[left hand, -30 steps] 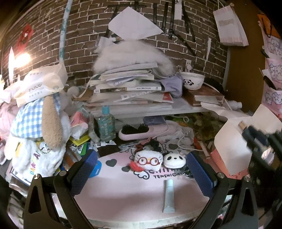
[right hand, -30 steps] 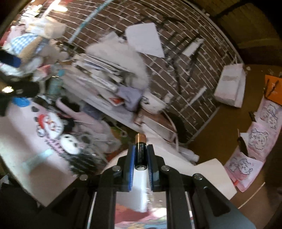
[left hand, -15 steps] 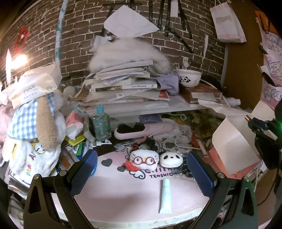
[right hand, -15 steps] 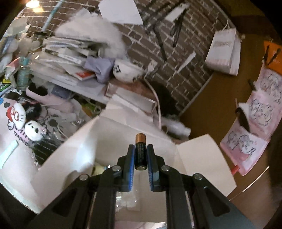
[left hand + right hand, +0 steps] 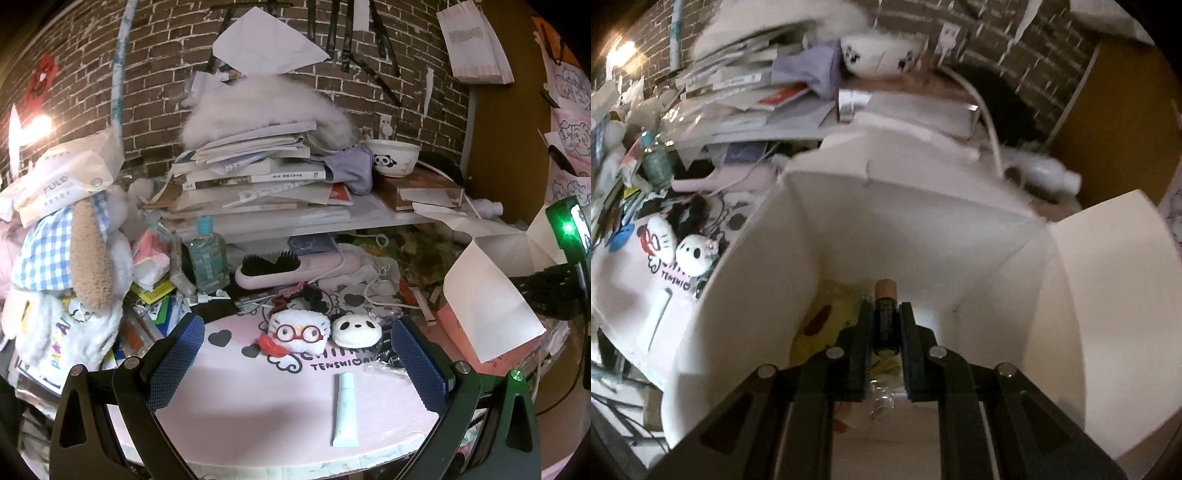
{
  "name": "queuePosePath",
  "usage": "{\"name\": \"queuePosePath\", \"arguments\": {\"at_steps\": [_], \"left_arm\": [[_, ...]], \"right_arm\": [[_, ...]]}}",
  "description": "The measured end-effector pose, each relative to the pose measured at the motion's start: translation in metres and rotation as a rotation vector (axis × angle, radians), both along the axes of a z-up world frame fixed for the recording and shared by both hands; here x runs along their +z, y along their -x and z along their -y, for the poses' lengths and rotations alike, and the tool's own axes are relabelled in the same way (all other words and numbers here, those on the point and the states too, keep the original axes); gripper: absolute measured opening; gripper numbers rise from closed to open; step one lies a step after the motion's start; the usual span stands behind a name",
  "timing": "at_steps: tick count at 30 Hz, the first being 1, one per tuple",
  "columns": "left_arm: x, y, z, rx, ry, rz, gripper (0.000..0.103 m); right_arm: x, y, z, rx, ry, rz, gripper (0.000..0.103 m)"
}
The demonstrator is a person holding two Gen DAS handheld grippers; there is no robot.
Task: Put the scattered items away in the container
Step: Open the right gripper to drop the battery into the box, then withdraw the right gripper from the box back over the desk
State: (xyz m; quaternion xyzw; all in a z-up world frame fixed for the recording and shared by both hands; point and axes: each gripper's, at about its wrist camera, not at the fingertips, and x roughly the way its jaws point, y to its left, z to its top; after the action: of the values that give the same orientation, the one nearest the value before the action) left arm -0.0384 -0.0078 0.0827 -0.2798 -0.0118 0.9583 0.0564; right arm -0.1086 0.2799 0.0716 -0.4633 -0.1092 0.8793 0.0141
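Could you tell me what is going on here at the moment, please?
A person is tidying a cluttered desk with two handheld grippers. The right gripper holds a battery inside the open white box, not yet released. The left gripper hangs open over the pink mat, where a small white tube lies.

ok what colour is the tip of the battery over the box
Copper-gold on a black body; the battery shows best in the right wrist view.

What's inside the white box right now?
Inside the white box, the right gripper holds a battery above something yellow and clear plastic; the gripper hides the rest.
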Motion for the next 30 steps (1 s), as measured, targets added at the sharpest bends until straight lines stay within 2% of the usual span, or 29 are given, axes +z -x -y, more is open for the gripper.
{"name": "queuePosePath", "arguments": {"at_steps": [5,11,16,23,30], "left_arm": [[0.000,0.000,-0.001,-0.003,-0.001,0.001,0.102],[-0.004,0.000,-0.003,-0.013,0.007,0.003,0.102],[-0.003,-0.001,-0.003,-0.010,0.003,-0.001,0.102],[-0.004,0.002,0.000,-0.009,0.000,0.012,0.102],[-0.002,-0.001,0.005,-0.002,-0.003,0.001,0.102]], "right_arm": [[-0.005,0.007,0.002,0.010,0.016,0.050,0.011],[-0.001,0.004,0.004,0.009,-0.003,0.035,0.012],[0.015,-0.004,0.006,0.007,0.001,-0.030,0.013],[0.045,-0.034,0.043,0.058,-0.061,-0.204,0.013],[0.036,-0.048,0.098,0.147,-0.150,-0.262,0.013]]}}
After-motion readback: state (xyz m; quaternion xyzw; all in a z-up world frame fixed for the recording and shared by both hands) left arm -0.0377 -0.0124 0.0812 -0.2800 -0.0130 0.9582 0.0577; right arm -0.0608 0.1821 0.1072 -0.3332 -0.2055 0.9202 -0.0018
